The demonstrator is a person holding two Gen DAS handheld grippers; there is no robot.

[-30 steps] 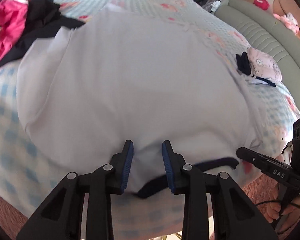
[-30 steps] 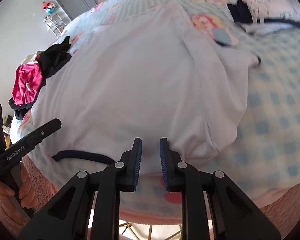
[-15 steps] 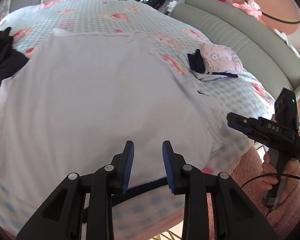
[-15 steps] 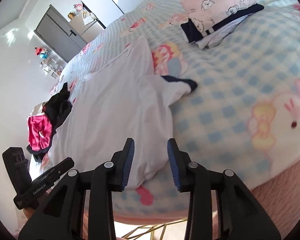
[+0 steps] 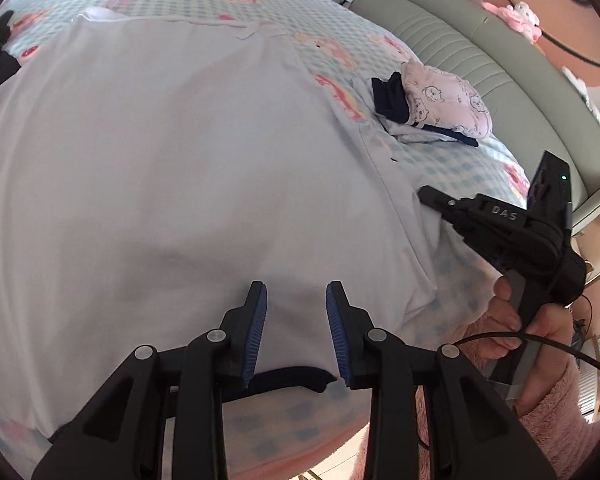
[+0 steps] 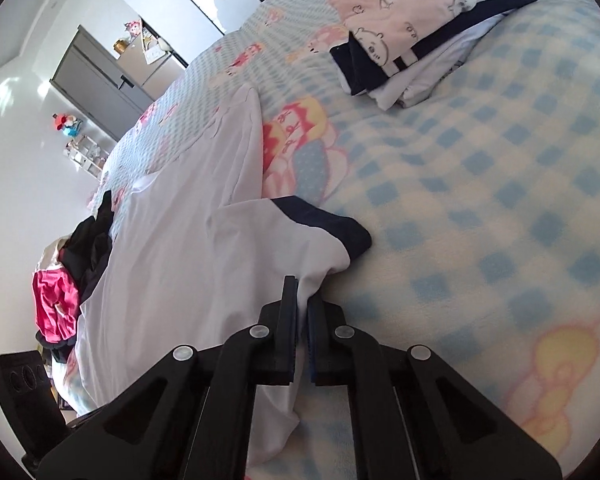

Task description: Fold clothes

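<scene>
So there's a big white T-shirt [image 5: 148, 168] with navy trim spread flat over a bed [image 6: 480, 208] that has a blue-and-cream checked blanket with cartoon prints. The shirt covers most of the near half of the bed, and its navy-edged hem lies along the near edge.

The left gripper [image 5: 296, 320] hangs over the hem with its jaws apart. The blue pads aren't pressing on anything; white cloth just lies under the gap, and the navy band runs right below the fingertips.

The right gripper [image 6: 302, 320] has its jaws snapped together on a fold of the white shirt at its side, just below the sleeve [image 6: 300, 232]. The jaws have just been closing, and the cloth is pinched between the pads, with a bit of it drooping out underneath. The sleeve, with its navy cuff, lies just ahead of the fingertips on the blanket. In the left wrist view a hand [image 5: 520, 316] wraps the gripper's handle, with a fuzzy pink sleeve behind it.

Further back on the bed sits a small stack of folded clothes [image 6: 412, 32], pink with little bear prints on top, navy and white under it. A heap of black and hot-pink clothes [image 6: 68, 280] sits at the far side, touching the shirt's edge.
</scene>
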